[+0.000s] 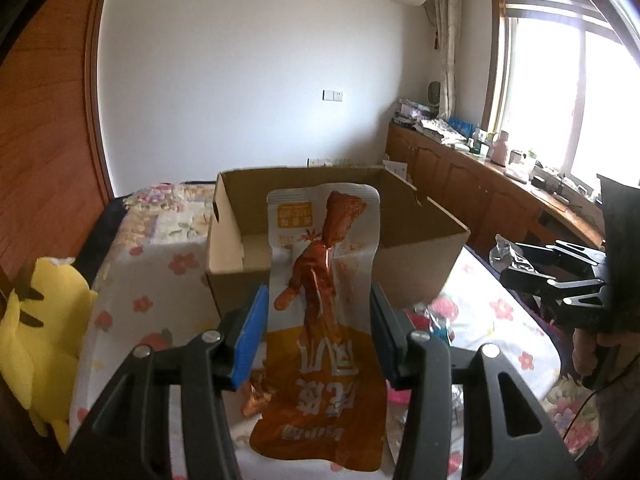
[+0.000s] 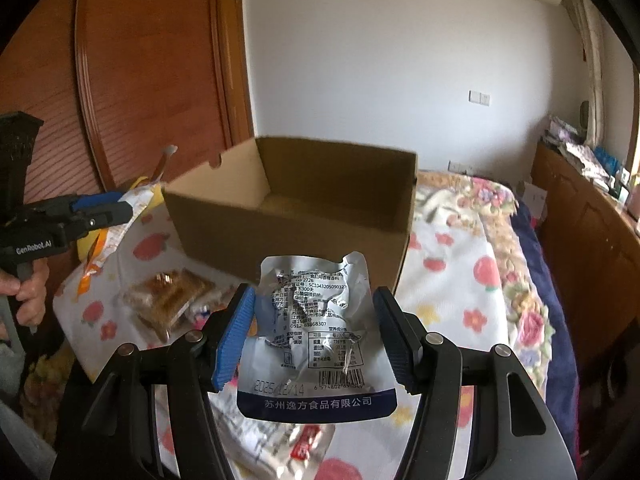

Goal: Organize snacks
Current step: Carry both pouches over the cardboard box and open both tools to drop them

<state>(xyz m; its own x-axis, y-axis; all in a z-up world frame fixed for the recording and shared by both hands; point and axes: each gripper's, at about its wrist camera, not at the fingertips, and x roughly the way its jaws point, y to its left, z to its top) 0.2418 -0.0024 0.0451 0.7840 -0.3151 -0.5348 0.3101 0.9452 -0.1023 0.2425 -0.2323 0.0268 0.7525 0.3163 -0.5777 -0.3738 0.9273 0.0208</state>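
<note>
Holding one pouch in each gripper, I face the box [image 1: 336, 236] on the floral cloth [image 1: 160, 280]. My left gripper [image 1: 318, 336] clamps an orange pouch [image 1: 320, 320] between its blue pads, the pouch raised in front of the box's near wall. My right gripper [image 2: 314, 336] clamps a silver pouch [image 2: 316, 332], printed back toward the camera, likewise lifted before the box [image 2: 296, 204]. From the right wrist view, more snacks lie on the cloth [image 2: 460, 300] just in front of the box: a clear pack of brown pieces [image 2: 170, 300] and a red-marked packet [image 2: 304, 446] below the silver pouch. A yellow plush [image 1: 36, 340] sits left of the box.
</note>
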